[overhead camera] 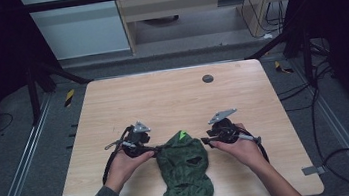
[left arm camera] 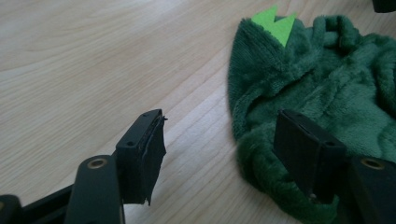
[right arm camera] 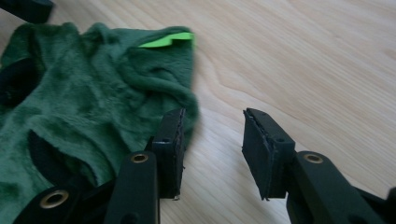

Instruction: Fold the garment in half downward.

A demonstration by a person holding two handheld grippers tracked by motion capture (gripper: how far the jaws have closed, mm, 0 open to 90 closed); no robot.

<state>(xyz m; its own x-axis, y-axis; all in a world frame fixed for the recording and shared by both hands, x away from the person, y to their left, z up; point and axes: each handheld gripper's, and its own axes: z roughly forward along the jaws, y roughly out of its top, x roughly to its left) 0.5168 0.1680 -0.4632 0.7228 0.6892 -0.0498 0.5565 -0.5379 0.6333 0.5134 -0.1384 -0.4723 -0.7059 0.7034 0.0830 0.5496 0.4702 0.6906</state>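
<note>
A small dark green fleece garment (overhead camera: 184,172) with a bright green spike (overhead camera: 182,134) at its top lies flat near the table's front edge. My left gripper (overhead camera: 152,149) sits at its upper left edge, open; in the left gripper view the garment's hem (left arm camera: 266,161) lies between the jaws, one jaw resting over the fabric (left arm camera: 327,107). My right gripper (overhead camera: 207,140) sits at the upper right edge, open, its jaws straddling bare wood just beside the garment (right arm camera: 93,107). The spike (right arm camera: 166,39) lies flat on the fleece.
The wooden table (overhead camera: 172,98) has a small dark round disc (overhead camera: 207,79) near its far edge. Cables trail from both grippers toward the person's forearms. Dark frame rails and floor cables surround the table.
</note>
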